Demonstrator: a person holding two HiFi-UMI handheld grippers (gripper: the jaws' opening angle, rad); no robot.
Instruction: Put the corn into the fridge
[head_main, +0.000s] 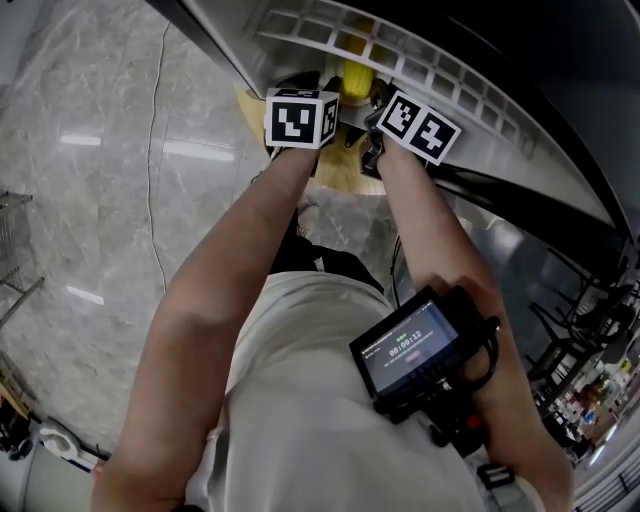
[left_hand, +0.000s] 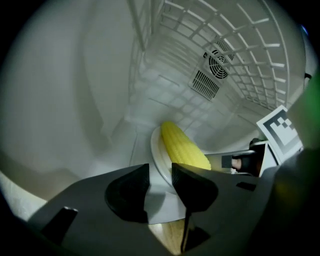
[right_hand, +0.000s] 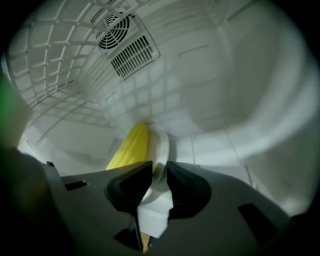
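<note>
**Corn on its plate inside the fridge, held by the right gripper only**

In the fridge, under the wire shelf, the white plate carries the corn. The right gripper is clamped on the plate's near rim, and the left gripper stands open astride the rim without pressing it. The plate should sit flat on the fridge floor before the right jaws part; then both grippers can draw straight back. The jaws hide whether the plate already rests there, and the head view shows only the corn's tip.
</note>
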